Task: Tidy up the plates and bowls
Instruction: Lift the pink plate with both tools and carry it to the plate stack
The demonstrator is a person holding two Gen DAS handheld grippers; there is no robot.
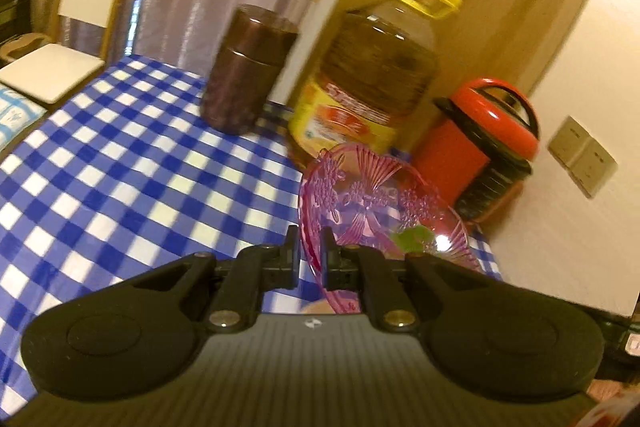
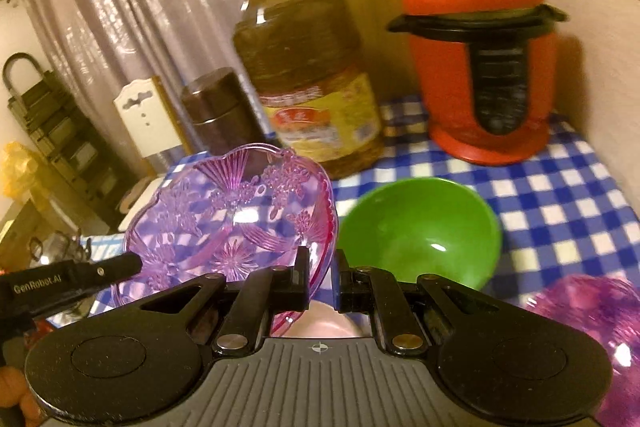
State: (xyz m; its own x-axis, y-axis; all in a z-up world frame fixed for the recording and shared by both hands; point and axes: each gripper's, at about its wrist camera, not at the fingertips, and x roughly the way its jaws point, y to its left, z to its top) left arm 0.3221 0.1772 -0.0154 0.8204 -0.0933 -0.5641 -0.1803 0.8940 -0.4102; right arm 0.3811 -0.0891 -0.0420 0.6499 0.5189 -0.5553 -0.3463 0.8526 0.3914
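I have 2 grippers closed on the same dish. The left gripper (image 1: pixel 310 259) pinches the near rim of the purple plate (image 1: pixel 372 203), and its jaws stand nearly together with only the thin plastic edge between them. The right gripper (image 2: pixel 322 277) does the same on the opposite rim, again almost fully closed on the edge. In the right wrist view the plate (image 2: pixel 224 211) tilts up and to the left, clear of the checked tablecloth (image 2: pixel 560 211), so I judge it is being carried, not resting.

Below and to the right of it sits the green bowl (image 2: pixel 420 227), upright and empty on the cloth. A second purple dish (image 2: pixel 592 311) shows at the lower right edge, too blurred to read well. Behind stand an oil bottle (image 2: pixel 308 67), a dark canister (image 2: pixel 220 115) and a red cooker (image 2: pixel 480 55).

The step in hand looks like the transport of this plate toward a stacking spot. Next I need to level it, keep both rims held evenly so the thin plastic does not twist out, and pick a landing place, likely by the other purple dish, clear of the bowl.
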